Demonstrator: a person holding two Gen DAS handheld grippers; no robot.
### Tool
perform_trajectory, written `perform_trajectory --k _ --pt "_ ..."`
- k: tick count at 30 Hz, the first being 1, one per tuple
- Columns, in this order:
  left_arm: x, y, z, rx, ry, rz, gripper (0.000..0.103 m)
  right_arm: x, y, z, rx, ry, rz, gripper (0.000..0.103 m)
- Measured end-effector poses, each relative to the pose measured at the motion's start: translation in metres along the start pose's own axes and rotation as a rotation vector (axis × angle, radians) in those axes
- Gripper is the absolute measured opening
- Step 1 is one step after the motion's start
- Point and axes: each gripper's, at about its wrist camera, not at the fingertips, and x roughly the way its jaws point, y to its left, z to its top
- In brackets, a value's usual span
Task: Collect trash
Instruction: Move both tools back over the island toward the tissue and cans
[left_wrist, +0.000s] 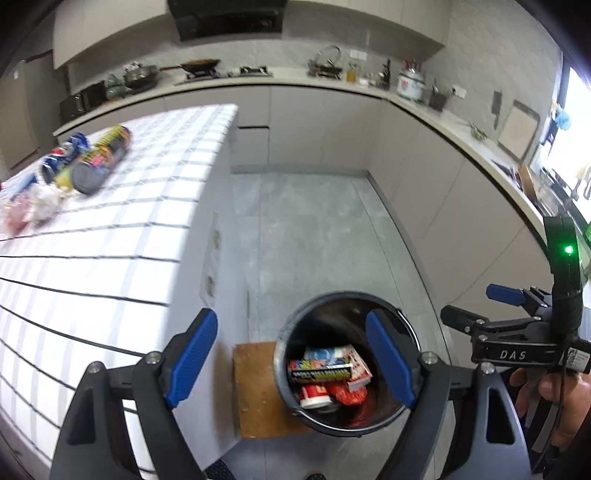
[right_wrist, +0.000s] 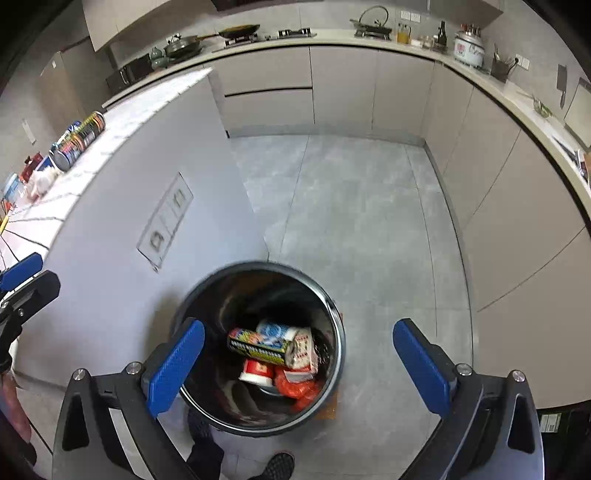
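A round dark bin (left_wrist: 406, 325) (right_wrist: 332, 314) stands on the floor beside the island and holds several wrappers, a red-and-white cup (right_wrist: 256, 370) and an orange bag (right_wrist: 299, 387). My left gripper (left_wrist: 291, 365) hangs above the bin's left side, open, nothing between its blue pads. My right gripper (right_wrist: 299, 365) hovers over the bin, open wide and empty; it also shows at the right edge of the left wrist view (left_wrist: 476, 306). On the checked tabletop (left_wrist: 129, 221) lie a dark snack canister (left_wrist: 101, 160), a blue can (left_wrist: 61, 157) and crumpled wrappers (left_wrist: 33, 206).
A wooden board (left_wrist: 255, 387) lies under the bin. Grey cabinets (right_wrist: 369, 88) and a countertop with pans, a kettle and a rice cooker (right_wrist: 469, 46) curve around the tiled floor (right_wrist: 351, 206). A person's shoe (right_wrist: 277, 465) shows near the bin.
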Motion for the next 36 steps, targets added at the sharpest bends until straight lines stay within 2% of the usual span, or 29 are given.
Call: perform_trajectory --k 13,22,31,36 --pt "-0.036 0.102 0.006 -0.094 -0.079 0.103 0.084 -0.011 0.111 0.050 -0.105 -0.060 0.062 0.103" --pt "-0.049 0.207 0.013 -0.154 -0.100 0.146 0.084 -0.006 0.208 0.082 -0.163 -0.079 0.082 0.103" --pt "-0.042 0.287 0.029 -0.189 -0.106 0.135 0.084 0.013 0.300 0.119 -0.195 -0.089 0.098 0.103" --pt "-0.022 0.310 0.044 -0.189 -0.095 0.099 0.084 0.022 0.331 0.143 -0.183 -0.110 0.102 0.103"
